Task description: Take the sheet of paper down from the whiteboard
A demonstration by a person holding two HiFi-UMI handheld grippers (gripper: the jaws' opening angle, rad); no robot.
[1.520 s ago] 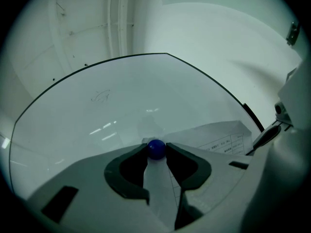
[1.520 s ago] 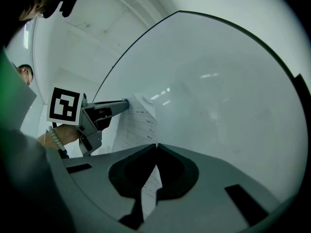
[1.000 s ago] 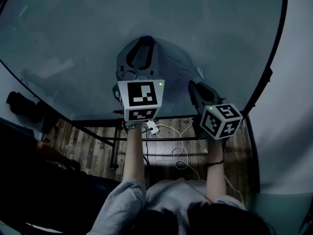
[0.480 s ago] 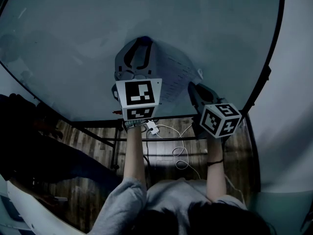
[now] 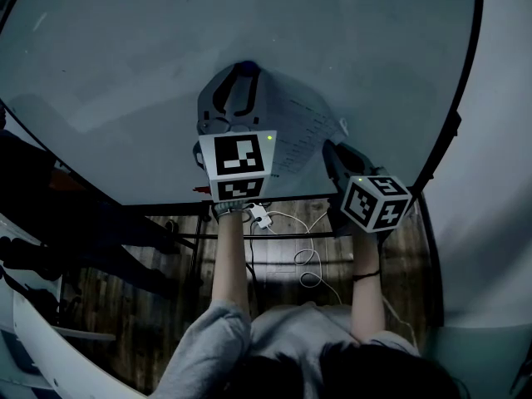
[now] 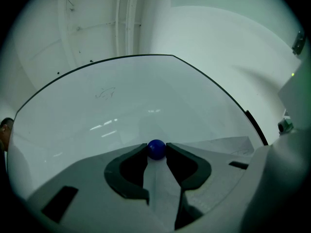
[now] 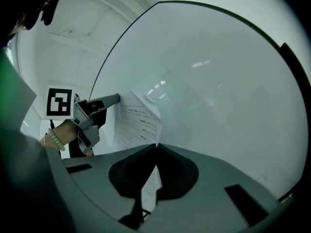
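Observation:
A printed sheet of paper lies on the whiteboard. A blue round magnet sits at its upper left corner. My left gripper is shut on this magnet, one pad on each side of it; the head view shows the magnet at that gripper's tips. My right gripper is shut on the lower right edge of the paper, which passes between its jaws. In the head view that gripper sits at the sheet's right edge.
The whiteboard's black frame runs down the right, and its stand rises from a wooden floor. A white adapter and cables lie on the floor below. A person in dark clothes stands at the left.
Both grippers keep their places and grips. At the head view's left, the person beside the board has shifted, and more dark clothing now shows there.

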